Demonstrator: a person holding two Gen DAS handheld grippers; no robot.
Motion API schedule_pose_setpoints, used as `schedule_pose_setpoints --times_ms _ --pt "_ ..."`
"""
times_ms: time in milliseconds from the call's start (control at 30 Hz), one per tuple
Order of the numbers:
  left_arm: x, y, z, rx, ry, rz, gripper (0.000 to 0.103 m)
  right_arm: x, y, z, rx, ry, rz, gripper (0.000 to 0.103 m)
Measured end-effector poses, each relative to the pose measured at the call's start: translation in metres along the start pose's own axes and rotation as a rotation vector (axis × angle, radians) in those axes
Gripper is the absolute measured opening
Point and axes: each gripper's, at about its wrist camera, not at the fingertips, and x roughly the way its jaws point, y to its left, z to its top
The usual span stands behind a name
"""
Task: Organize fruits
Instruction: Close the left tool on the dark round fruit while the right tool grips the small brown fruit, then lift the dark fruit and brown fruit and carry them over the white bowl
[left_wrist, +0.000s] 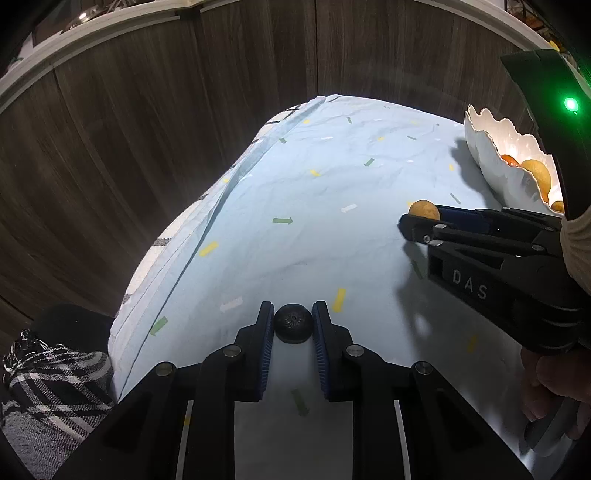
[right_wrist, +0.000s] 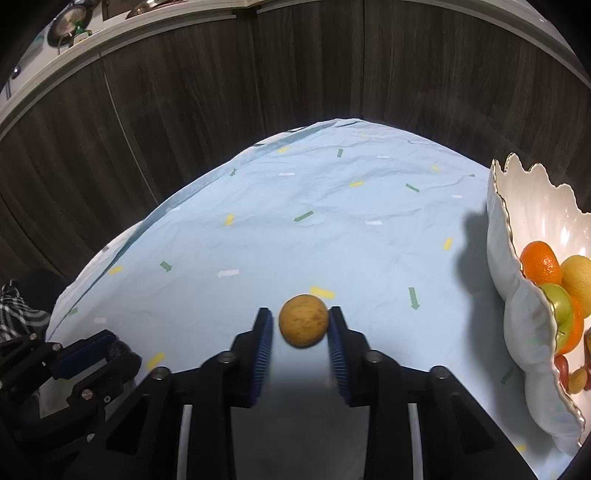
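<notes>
My left gripper (left_wrist: 293, 319) is shut on a small dark round fruit (left_wrist: 293, 324), held between its blue pads just above the light blue tablecloth (left_wrist: 295, 206). My right gripper (right_wrist: 300, 325) has a tan speckled round fruit (right_wrist: 303, 325) between its fingers; the right pad touches it, and a small gap shows at the left pad. That fruit and gripper also show in the left wrist view (left_wrist: 424, 209). A white scalloped bowl (right_wrist: 517, 306) at the right holds an orange (right_wrist: 540, 261), a yellow fruit (right_wrist: 578, 273), a green apple (right_wrist: 559, 306) and several smaller fruits.
The table is covered by the blue cloth with small coloured arrows. Dark wood panels (right_wrist: 258, 85) stand behind it. A striped black and white cloth (left_wrist: 55, 384) lies off the table's left edge. The left gripper shows at the lower left of the right wrist view (right_wrist: 74, 365).
</notes>
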Motion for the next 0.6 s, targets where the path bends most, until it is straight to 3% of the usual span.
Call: schedule_pose_setpoints --times_ms 600 --pt "-0.017 0.001 0.007 0.003 -0.018 -0.034 0.021 -0.048 0.006 -0.011 0.049 -0.054 -0.029 0.026"
